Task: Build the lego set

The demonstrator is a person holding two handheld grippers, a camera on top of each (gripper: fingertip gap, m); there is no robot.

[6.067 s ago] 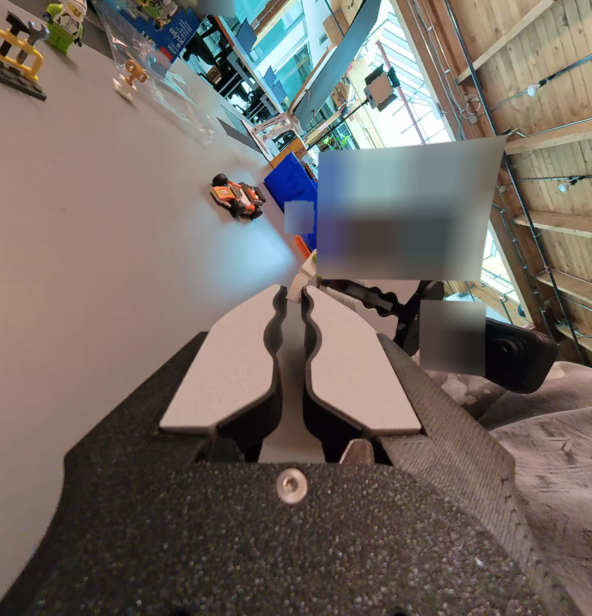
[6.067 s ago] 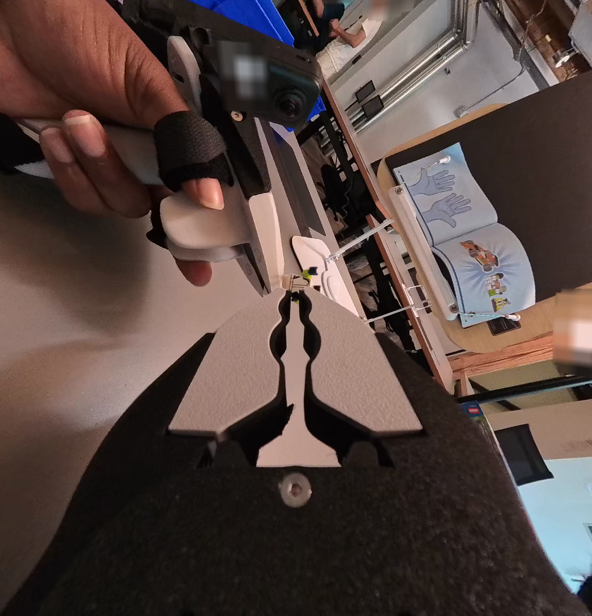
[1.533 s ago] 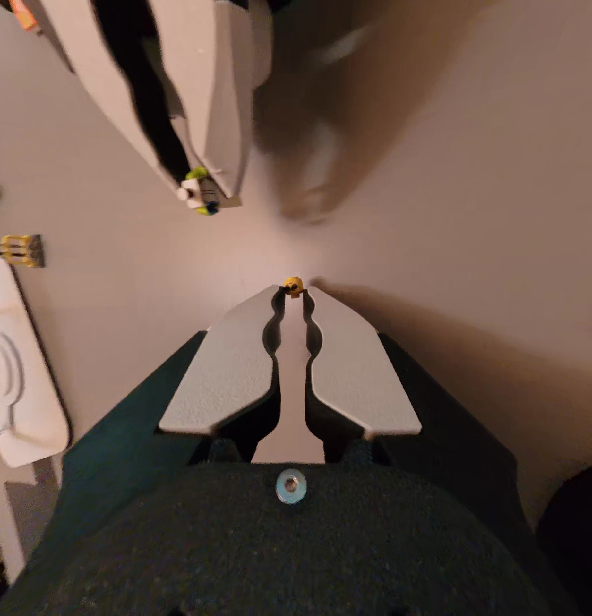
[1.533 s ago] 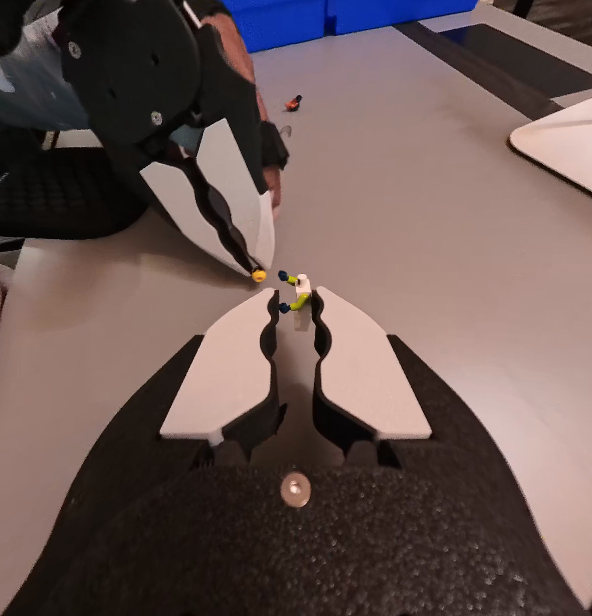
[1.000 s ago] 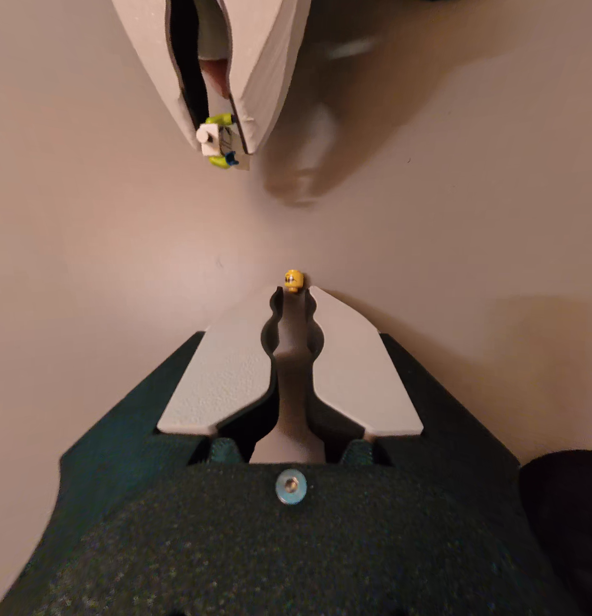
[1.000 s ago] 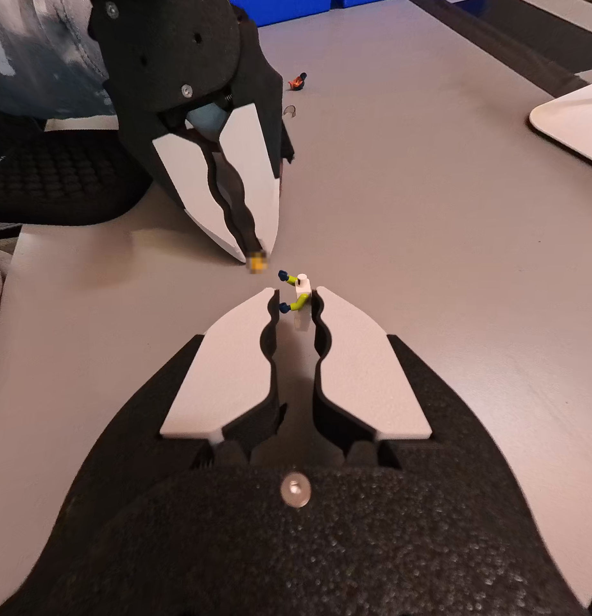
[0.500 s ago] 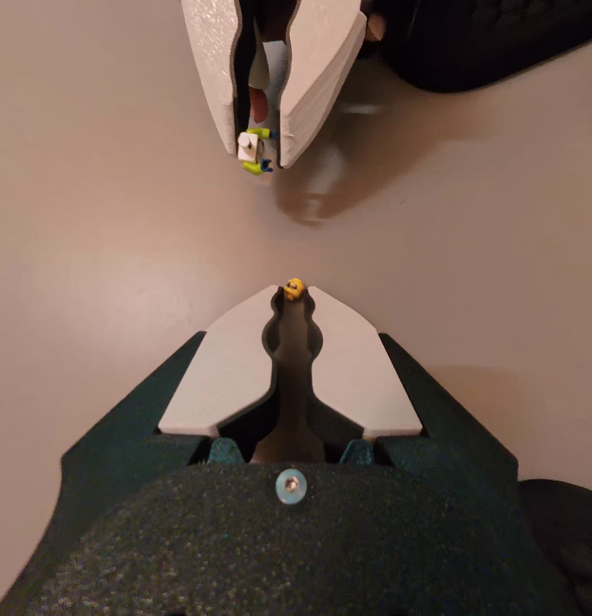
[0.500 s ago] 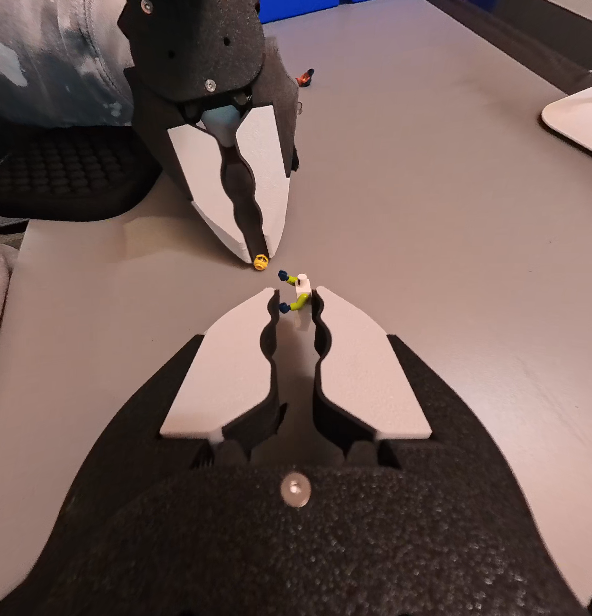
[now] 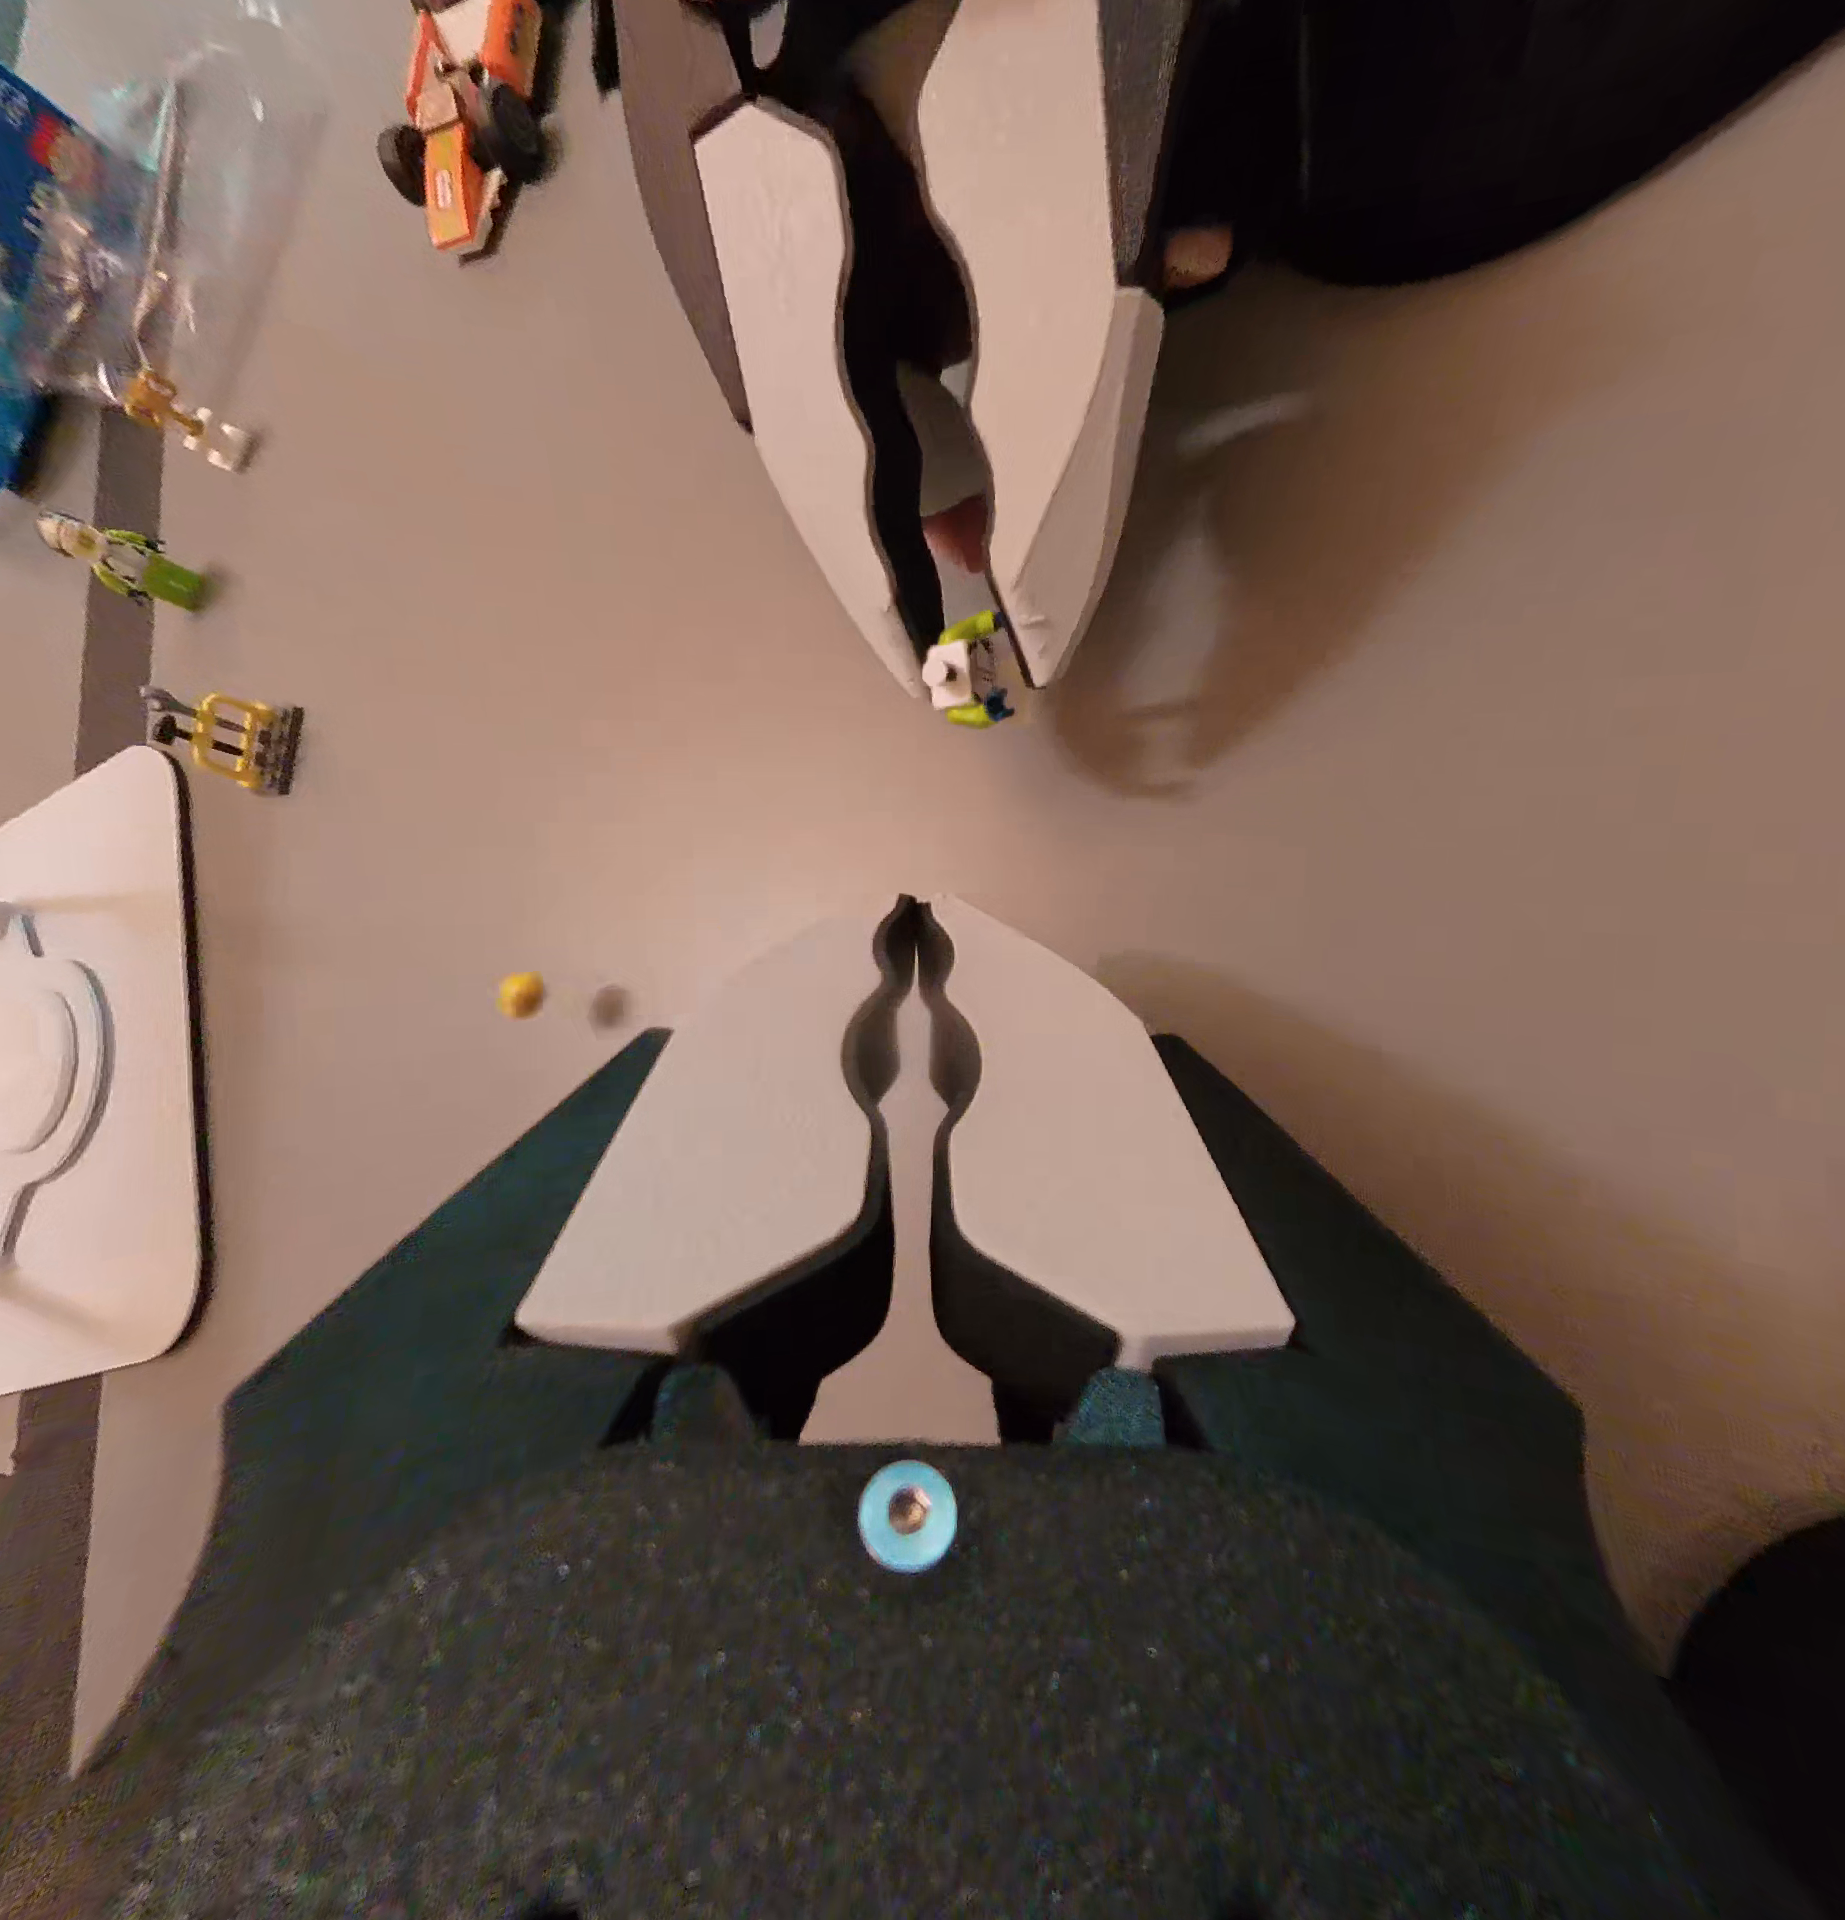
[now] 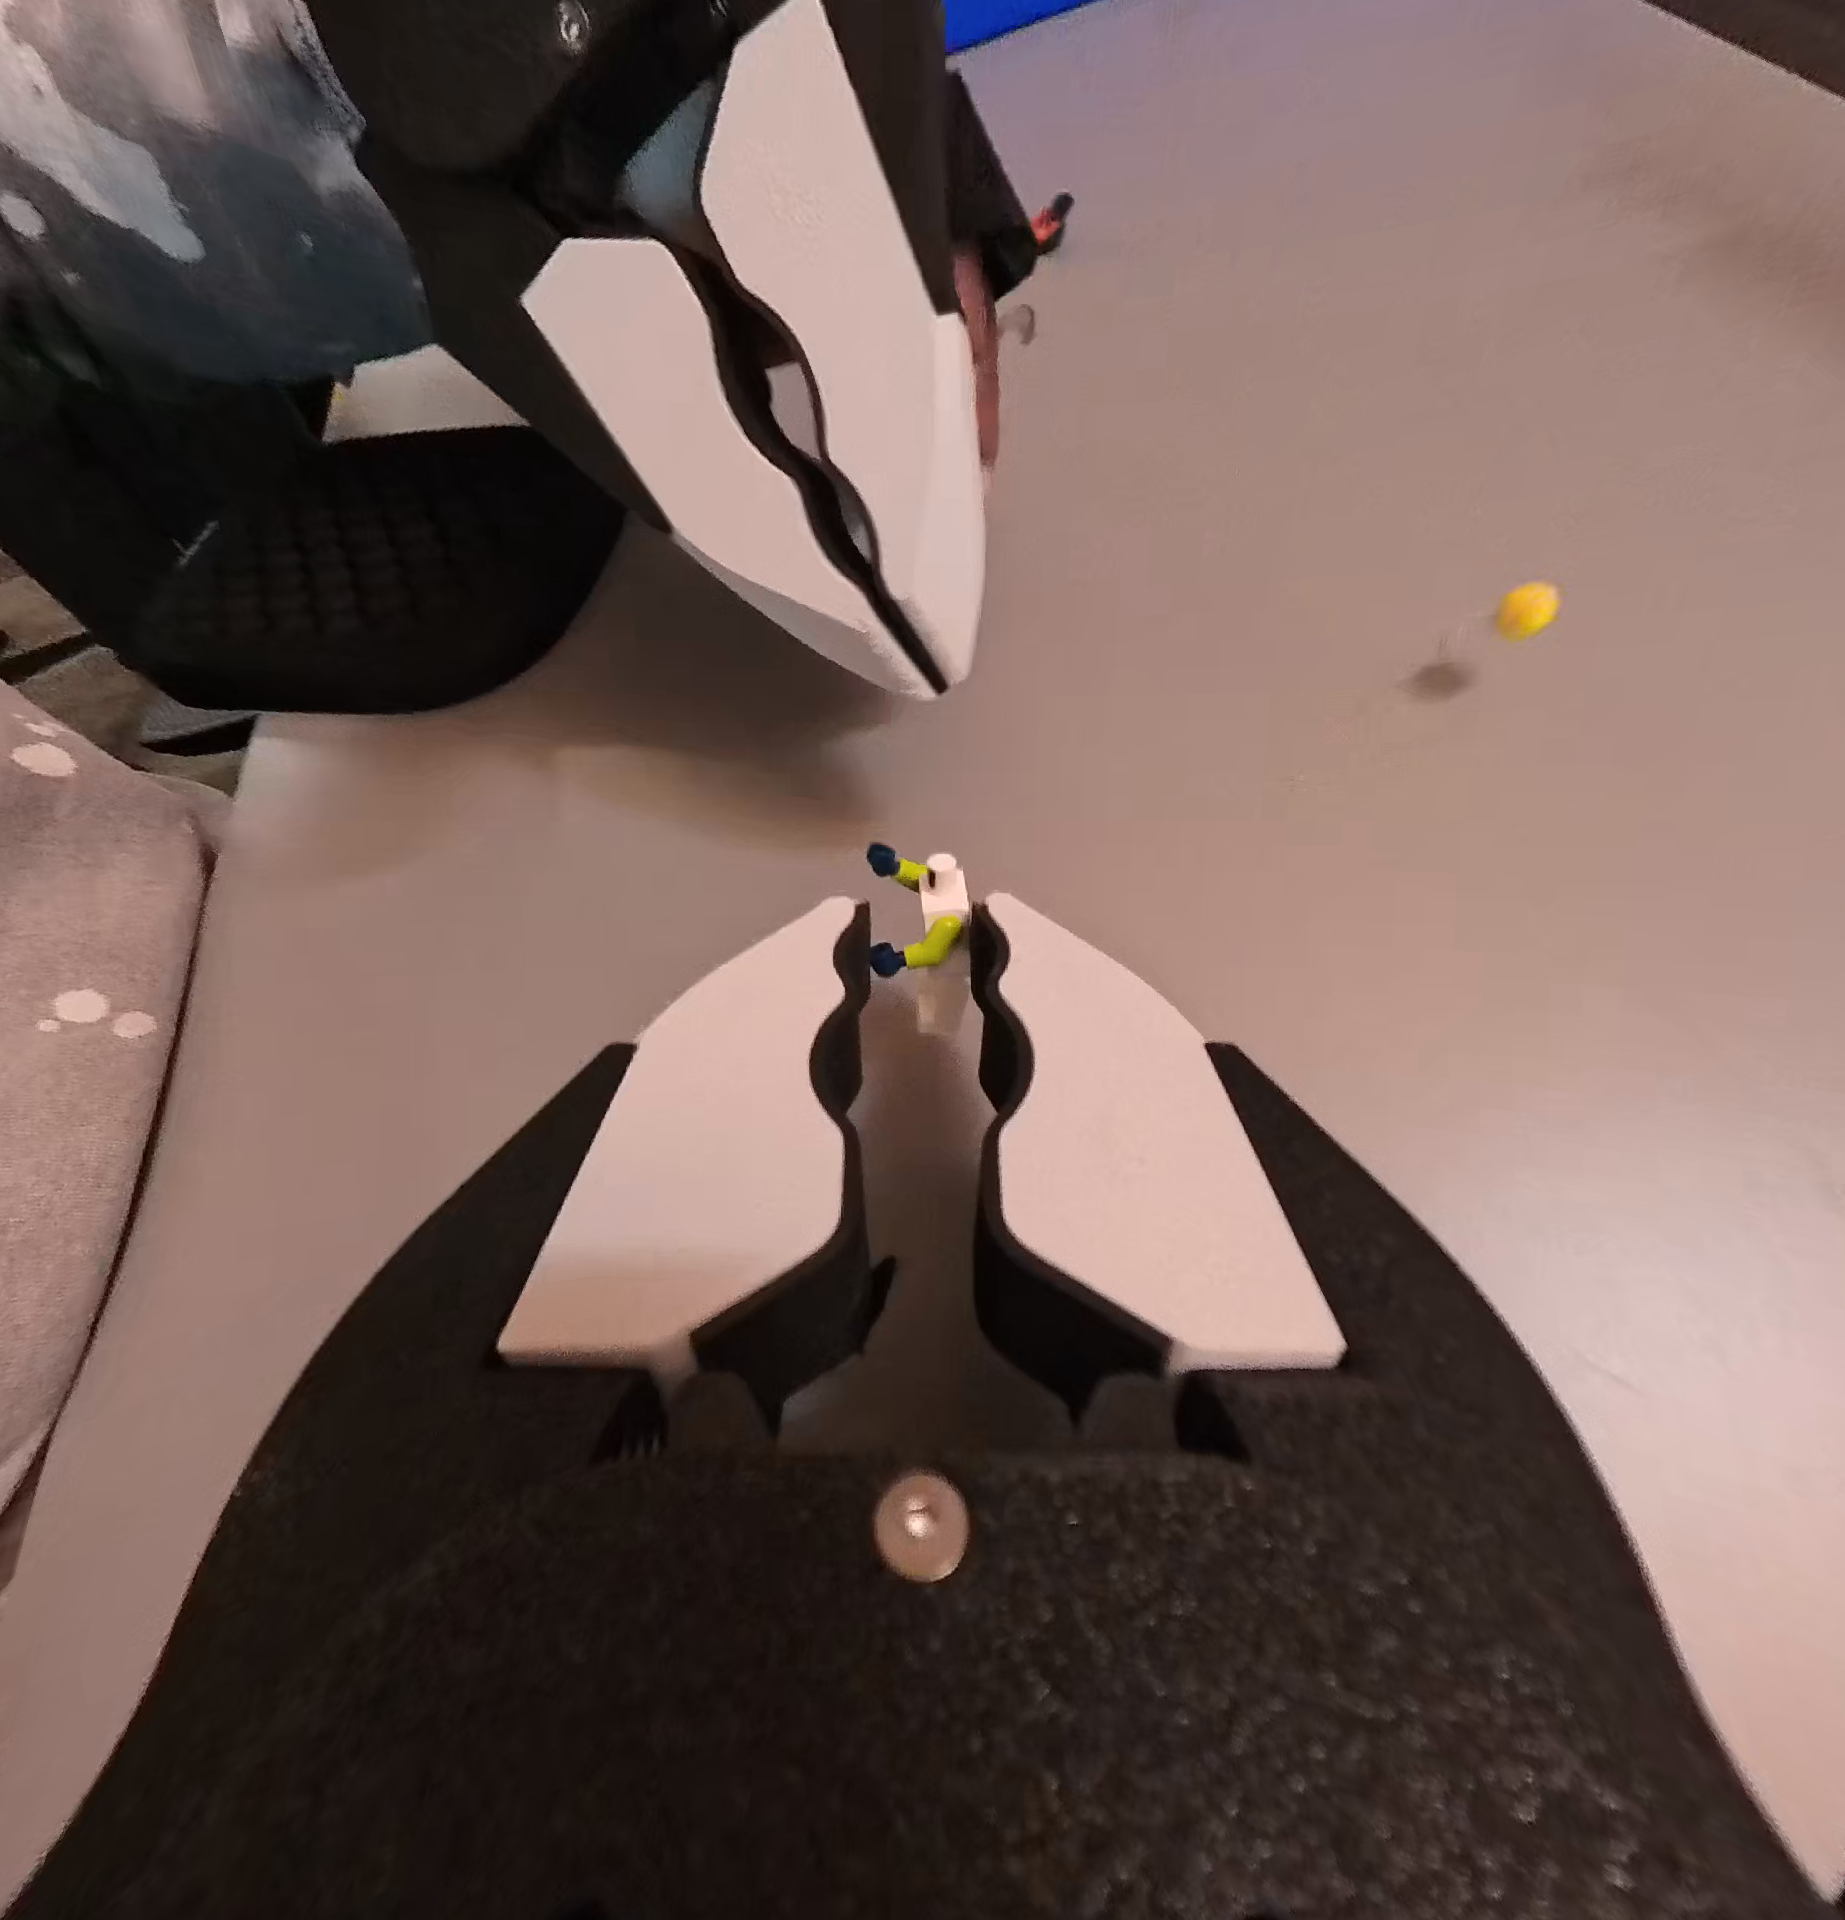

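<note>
Because the yellow minifig head (image 9: 521,994) has popped out of the left gripper (image 9: 910,914), it now sits loose, off to the left in the left wrist view, w/ its small shadow just beside it, so it may be mid-bounce. Half a sec ago it was pinched at those tips. Now the left gripper's tips are pressed together w/ nothing between them.

Farther right in that view, the right gripper (image 9: 975,665) still squeezes the white minifig torso (image 9: 962,670) w/ lime arms, neck stud poking out.

From the right wrist view the torso (image 10: 939,899) is at the right gripper's tips (image 10: 918,914), and the head (image 10: 1528,609) is far off to the right above the grey table (image 10: 1520,1039).

I think the head-on-torso step failed. Left gripper prob needs to open, go get the head and try again. It's round, so it can roll away.
</note>
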